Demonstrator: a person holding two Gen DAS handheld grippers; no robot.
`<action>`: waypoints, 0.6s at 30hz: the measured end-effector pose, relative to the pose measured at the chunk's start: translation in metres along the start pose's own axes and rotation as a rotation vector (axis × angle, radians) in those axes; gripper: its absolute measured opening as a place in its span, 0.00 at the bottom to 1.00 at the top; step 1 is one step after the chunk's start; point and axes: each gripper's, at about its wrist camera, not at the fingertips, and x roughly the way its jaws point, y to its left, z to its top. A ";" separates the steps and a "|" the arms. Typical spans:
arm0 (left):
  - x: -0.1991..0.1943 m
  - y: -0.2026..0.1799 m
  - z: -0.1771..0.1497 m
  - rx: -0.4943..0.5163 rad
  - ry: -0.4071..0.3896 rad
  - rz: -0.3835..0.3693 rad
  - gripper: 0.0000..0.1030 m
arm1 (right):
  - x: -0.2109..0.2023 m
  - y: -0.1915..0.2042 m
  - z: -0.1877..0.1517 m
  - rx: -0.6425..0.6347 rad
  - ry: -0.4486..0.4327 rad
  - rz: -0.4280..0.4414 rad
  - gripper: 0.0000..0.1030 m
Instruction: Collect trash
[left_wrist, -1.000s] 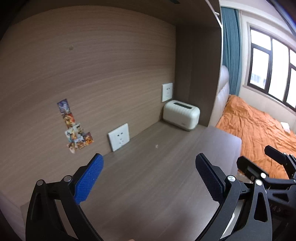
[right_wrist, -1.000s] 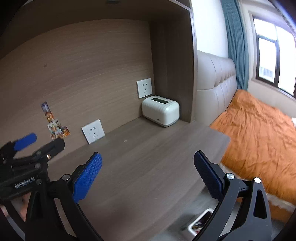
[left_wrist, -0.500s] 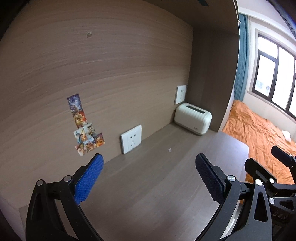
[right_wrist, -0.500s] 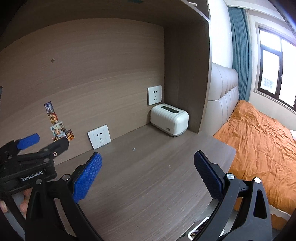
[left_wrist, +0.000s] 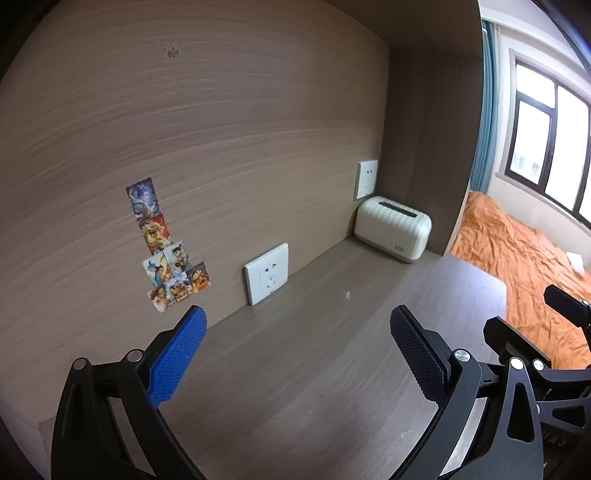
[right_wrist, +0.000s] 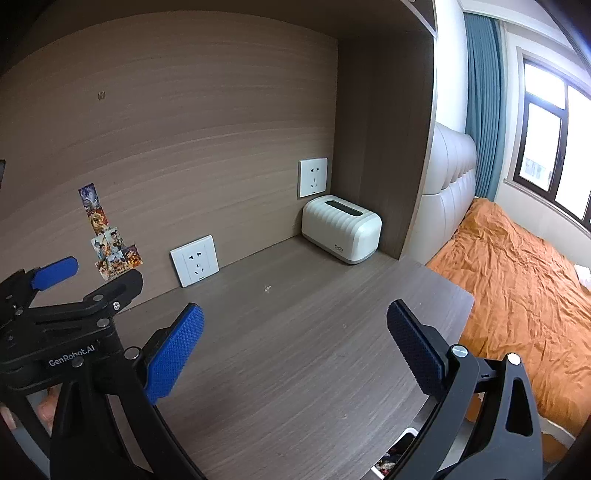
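Observation:
A tiny pale scrap lies on the brown wooden desk, in front of the wall socket; it also shows in the right wrist view as the scrap. My left gripper hovers open above the near part of the desk, empty, well short of the scrap. My right gripper is also open and empty, beside it to the right. Each gripper shows in the other's view: the left gripper and the right gripper. A white bin holding dark litter peeks out below the desk's front edge.
A cream ribbed box stands in the desk's back right corner. Two wall sockets and a strip of stickers are on the wooden back panel. A bed with an orange cover lies right of the desk.
Both views have swung a little, so the box, sockets and stickers sit further right in frame. Both grippers stay open and empty.

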 end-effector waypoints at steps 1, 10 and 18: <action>0.000 0.000 0.000 0.000 -0.006 0.001 0.95 | 0.001 0.000 0.000 0.001 0.003 0.000 0.96; -0.002 0.001 -0.001 -0.002 -0.014 -0.007 0.95 | 0.002 -0.003 -0.002 0.011 0.012 0.007 0.96; -0.001 0.001 -0.002 -0.010 -0.001 -0.009 0.95 | 0.001 -0.003 -0.005 0.014 0.017 0.011 0.96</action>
